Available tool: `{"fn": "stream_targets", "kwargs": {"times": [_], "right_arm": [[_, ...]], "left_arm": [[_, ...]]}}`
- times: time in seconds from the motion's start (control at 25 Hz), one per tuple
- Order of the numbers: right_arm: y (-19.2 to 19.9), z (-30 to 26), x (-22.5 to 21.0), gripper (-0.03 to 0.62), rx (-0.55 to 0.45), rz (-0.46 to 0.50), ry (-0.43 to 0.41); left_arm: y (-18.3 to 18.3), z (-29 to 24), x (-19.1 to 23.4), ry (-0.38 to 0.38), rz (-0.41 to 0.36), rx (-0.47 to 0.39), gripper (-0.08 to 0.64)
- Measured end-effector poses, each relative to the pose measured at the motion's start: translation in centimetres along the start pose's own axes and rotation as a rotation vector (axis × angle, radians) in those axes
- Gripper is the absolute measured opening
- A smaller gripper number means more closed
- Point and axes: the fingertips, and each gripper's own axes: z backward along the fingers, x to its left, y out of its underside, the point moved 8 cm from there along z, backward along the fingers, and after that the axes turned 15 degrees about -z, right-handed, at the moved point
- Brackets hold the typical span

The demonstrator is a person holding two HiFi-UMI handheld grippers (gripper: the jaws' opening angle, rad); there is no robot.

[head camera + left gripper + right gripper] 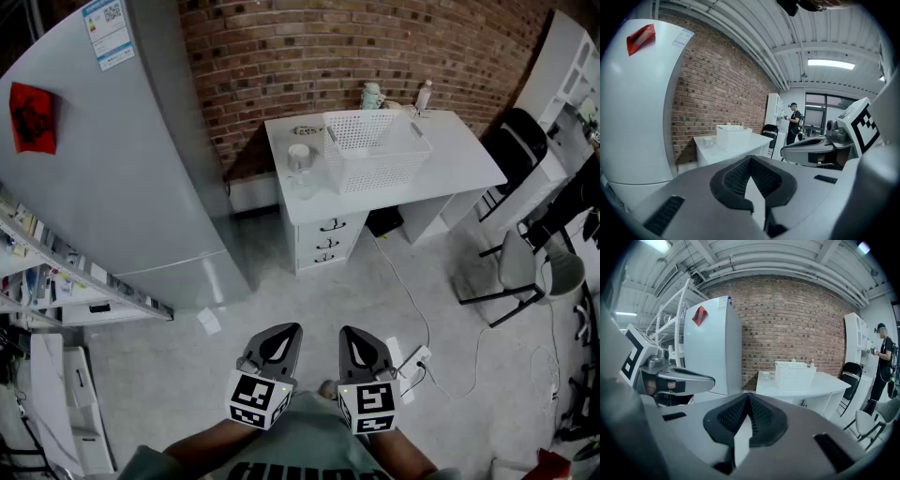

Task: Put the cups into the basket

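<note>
A white mesh basket (375, 148) stands on a white desk (459, 159) against the brick wall, far ahead of me. A white cup (298, 156) sits just left of the basket, with what looks like a clear glass (302, 183) in front of it. My left gripper (281, 337) and right gripper (354, 339) hang side by side over the floor near my body, both shut and empty. The left gripper view shows the basket (733, 137) and cup (708, 142) small in the distance. So does the right gripper view, with basket (794, 375) and cup (766, 376).
A tall grey fridge (103, 150) stands left of the desk, with a shelf unit (56, 272) beside it. Chairs (525, 262) are at the right. A cable and power strip (417, 361) lie on the floor. A person (882, 357) stands far off by white shelving.
</note>
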Motion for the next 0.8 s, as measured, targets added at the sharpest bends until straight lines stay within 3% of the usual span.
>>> {"fn": "stream_targets", "kwargs": {"times": [0.8], "right_arm": [[-0.2, -0.7, 2.6, 0.011, -0.021, -0.042, 0.009]], "left_arm": [[0.8, 2.0, 2.1, 0.003, -0.001, -0.009, 0.003]]}}
